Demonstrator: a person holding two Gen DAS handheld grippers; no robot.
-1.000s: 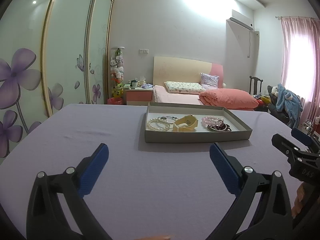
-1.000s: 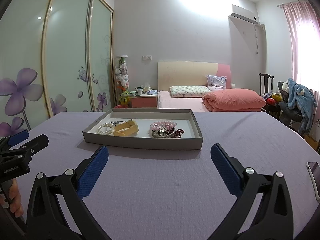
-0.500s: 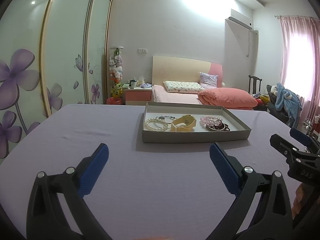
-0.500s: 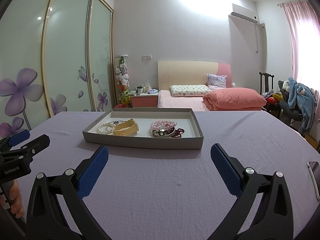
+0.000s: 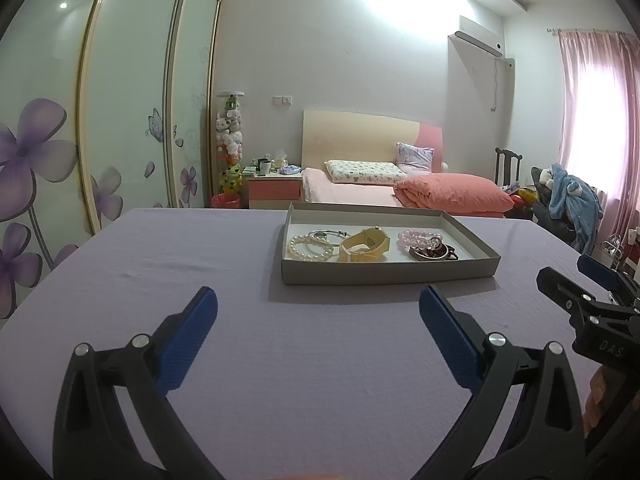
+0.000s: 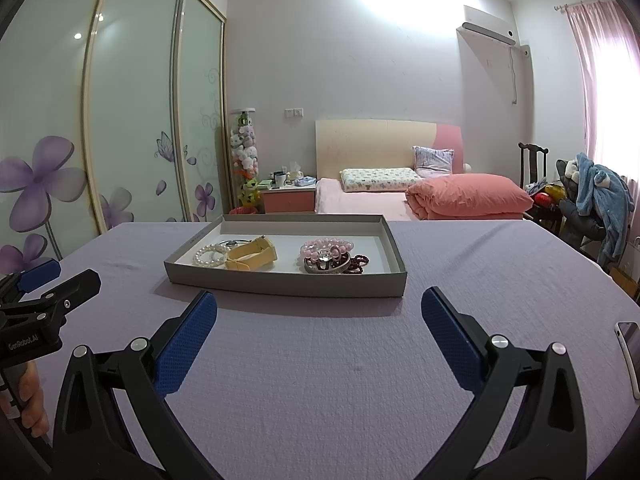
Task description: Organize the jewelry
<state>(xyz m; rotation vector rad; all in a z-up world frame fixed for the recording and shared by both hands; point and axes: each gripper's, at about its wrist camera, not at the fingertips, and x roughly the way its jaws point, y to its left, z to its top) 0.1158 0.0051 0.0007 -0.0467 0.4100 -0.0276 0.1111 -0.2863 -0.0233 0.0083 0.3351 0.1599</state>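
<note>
A shallow grey tray lies on the lilac table. In it are a pearl bracelet, a silver bangle, a yellow watch, a pink bead bracelet and a dark bracelet pile. My left gripper is open and empty, short of the tray. My right gripper is open and empty, just before the tray's near wall. Each gripper shows at the edge of the other's view.
A phone lies at the table's right edge. Behind the table stand a bed, a nightstand, a flowered wardrobe and a chair with clothes.
Both views have shifted only slightly; the tray sits a touch further left in the left wrist view. Both grippers stay open and empty.
</note>
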